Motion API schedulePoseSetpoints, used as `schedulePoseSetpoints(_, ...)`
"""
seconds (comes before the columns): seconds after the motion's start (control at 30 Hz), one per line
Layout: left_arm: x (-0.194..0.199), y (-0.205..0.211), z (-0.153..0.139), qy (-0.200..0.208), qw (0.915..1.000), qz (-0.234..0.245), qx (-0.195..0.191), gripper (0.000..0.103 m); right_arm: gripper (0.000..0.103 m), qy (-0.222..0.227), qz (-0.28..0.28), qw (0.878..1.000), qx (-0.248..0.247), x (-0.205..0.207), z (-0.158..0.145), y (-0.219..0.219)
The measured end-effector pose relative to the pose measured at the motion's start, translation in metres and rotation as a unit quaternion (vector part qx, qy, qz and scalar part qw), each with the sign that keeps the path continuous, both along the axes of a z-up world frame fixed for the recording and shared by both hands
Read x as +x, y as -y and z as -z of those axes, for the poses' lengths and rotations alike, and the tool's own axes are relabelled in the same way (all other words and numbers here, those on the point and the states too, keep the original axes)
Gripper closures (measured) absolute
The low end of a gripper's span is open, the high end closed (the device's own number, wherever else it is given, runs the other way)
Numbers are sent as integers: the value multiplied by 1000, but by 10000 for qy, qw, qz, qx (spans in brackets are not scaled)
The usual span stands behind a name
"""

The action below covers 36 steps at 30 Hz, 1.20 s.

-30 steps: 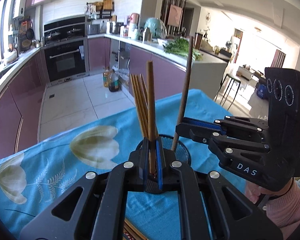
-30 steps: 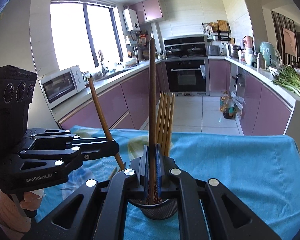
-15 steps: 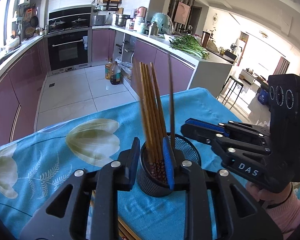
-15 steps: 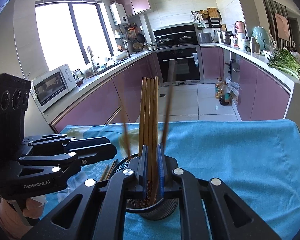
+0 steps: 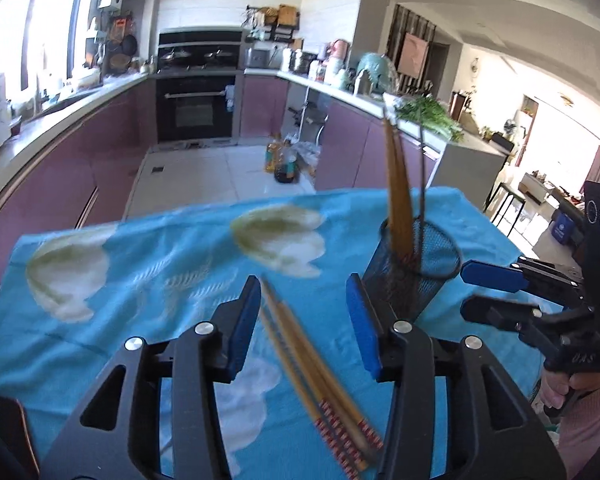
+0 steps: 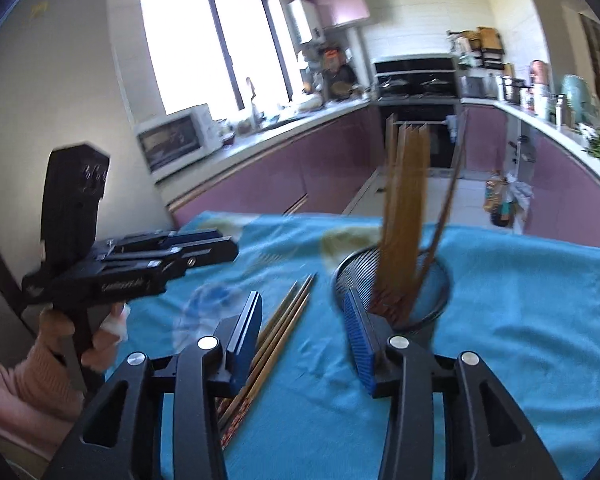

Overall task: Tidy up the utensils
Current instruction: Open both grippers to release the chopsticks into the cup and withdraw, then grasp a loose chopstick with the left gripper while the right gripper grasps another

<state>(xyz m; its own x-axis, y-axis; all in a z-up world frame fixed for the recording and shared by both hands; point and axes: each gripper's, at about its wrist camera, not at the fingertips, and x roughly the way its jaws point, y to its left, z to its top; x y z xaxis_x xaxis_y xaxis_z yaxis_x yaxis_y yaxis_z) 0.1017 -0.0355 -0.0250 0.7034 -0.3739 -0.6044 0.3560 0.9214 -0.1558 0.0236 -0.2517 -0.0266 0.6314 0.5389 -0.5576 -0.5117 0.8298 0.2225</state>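
A black mesh cup [image 5: 414,270] stands on the blue flowered cloth [image 5: 148,280] and holds several wooden chopsticks [image 5: 398,200] upright. It also shows in the right wrist view [image 6: 396,280] with its chopsticks [image 6: 406,216]. More chopsticks [image 5: 316,368] lie loose on the cloth, seen in the right wrist view [image 6: 276,332] too. My left gripper [image 5: 304,320] is open and empty above the loose chopsticks, left of the cup. My right gripper [image 6: 304,332] is open and empty, close to the cup; it shows in the left wrist view [image 5: 496,292] at the right.
The cloth covers a table whose far edge [image 5: 260,200] drops to the kitchen floor. Purple cabinets, an oven [image 5: 196,108] and a counter with greens [image 5: 424,114] stand beyond. The left gripper's body [image 6: 112,264] is at the left in the right wrist view.
Both grippers let go of their chopsticks, which now stand in the cup. Both have opened wide and pulled back, the left one shifting left over the loose chopsticks.
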Motion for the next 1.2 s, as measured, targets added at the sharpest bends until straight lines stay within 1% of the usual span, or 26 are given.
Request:
schedulePoseSetpoints(0.17,-2,-13,38,-433,9989,-88,167,59,63,-647,-184,9977,-122,8,36,-29)
schedulePoseSetpoints(0.27,-4,-13,57,-608,9979,-62,235,59,63,-898,-163,9956,-200,14,52,-41)
schedulePoseSetpoints(0.43,-3,-14,75,-805,9965,-63,227,59,65,-1149,-85,9929,-307,20,69,-51)
schedulePoseSetpoints(0.63,2,-9,80,-873,9957,-64,294,59,68,-1210,2,9918,-421,25,75,-56)
schedulePoseSetpoints(0.7,4,-7,81,-870,9957,-49,317,59,70,-1174,26,9918,-497,26,76,-57)
schedulePoseSetpoints(0.9,14,4,84,-869,9953,-22,430,60,72,-1107,102,9919,-611,28,75,-55)
schedulePoseSetpoints(1.0,16,7,85,-880,9949,-3,497,60,75,-1218,84,9910,-552,30,75,-52)
schedulePoseSetpoints(1.2,24,10,90,-936,9940,16,572,62,75,-1163,57,9919,-516,31,75,-54)
